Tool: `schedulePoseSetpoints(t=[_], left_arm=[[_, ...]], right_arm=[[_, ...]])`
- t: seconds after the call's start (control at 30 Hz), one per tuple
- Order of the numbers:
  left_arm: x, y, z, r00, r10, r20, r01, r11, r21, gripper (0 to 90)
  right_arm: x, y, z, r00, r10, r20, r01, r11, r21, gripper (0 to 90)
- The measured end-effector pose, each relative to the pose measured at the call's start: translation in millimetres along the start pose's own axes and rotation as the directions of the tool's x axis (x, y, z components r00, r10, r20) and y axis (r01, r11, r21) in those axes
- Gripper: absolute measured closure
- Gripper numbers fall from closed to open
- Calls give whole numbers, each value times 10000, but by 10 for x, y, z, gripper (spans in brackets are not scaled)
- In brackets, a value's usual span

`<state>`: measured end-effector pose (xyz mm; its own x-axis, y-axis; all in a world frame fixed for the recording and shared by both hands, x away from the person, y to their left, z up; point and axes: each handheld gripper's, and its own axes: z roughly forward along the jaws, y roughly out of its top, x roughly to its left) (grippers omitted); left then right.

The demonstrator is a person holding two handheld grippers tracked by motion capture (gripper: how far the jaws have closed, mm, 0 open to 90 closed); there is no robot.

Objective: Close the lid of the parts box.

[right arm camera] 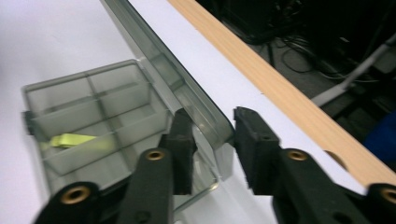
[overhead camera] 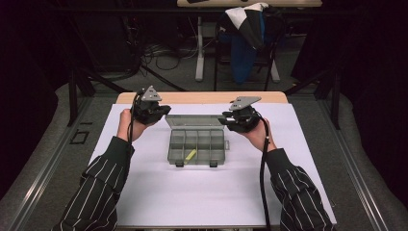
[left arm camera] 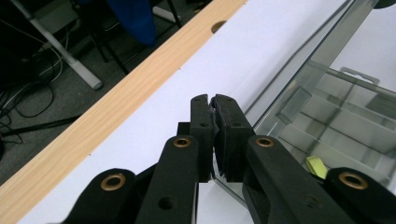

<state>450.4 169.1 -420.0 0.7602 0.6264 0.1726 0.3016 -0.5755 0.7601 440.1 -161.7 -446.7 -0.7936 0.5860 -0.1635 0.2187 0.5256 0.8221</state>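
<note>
Left gripper pressed together on nothing just left of the lid, right gripper apart astride the lid's right corner, pads not pressing, box between both, yellow piece inside, table beyond.

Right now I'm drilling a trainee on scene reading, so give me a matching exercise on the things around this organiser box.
Things:
1. left gripper
2. right gripper
3. yellow piece
4. lid

States:
A. lies in a compartment of the box
B. stands raised at the far side
C. jaws shut
D. jaws open around the lid's corner

Pairs: 1-C, 2-D, 3-A, 4-B
</note>
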Motion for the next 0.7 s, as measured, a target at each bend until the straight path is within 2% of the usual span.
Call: schedulePoseSetpoints(t=[0.1,0.2,0.27,0.4,0.43,0.53,0.7], left_arm=[[-52,-25,5,9999,141,89,-142,9998,112,865],[-85,-68,9,9998,144,136,-147,9997,207,866],[-104,-103,6,9997,111,205,-115,9997,220,883],[-145,-166,-3,9996,116,269,-122,9997,211,893],[-157,-181,-4,9996,128,246,-132,9998,172,894],[-190,-224,-10,9995,121,299,-126,9997,195,896],[-241,-302,-6,9993,104,353,-109,9999,133,898]], right_arm=[[36,-9,-35,9996,100,-282,-99,9999,42,509],[75,-19,-87,9972,246,-703,-257,9996,-148,463],[109,-20,-124,9967,244,-768,-261,9994,-214,463],[151,-28,-195,9946,355,-974,-412,9975,-575,577],[162,-28,-211,9952,339,-920,-401,9970,-660,625],[205,-20,-245,9970,152,-755,-219,9958,-889,698],[248,-25,-219,9985,147,-525,-192,9960,-877,813]])
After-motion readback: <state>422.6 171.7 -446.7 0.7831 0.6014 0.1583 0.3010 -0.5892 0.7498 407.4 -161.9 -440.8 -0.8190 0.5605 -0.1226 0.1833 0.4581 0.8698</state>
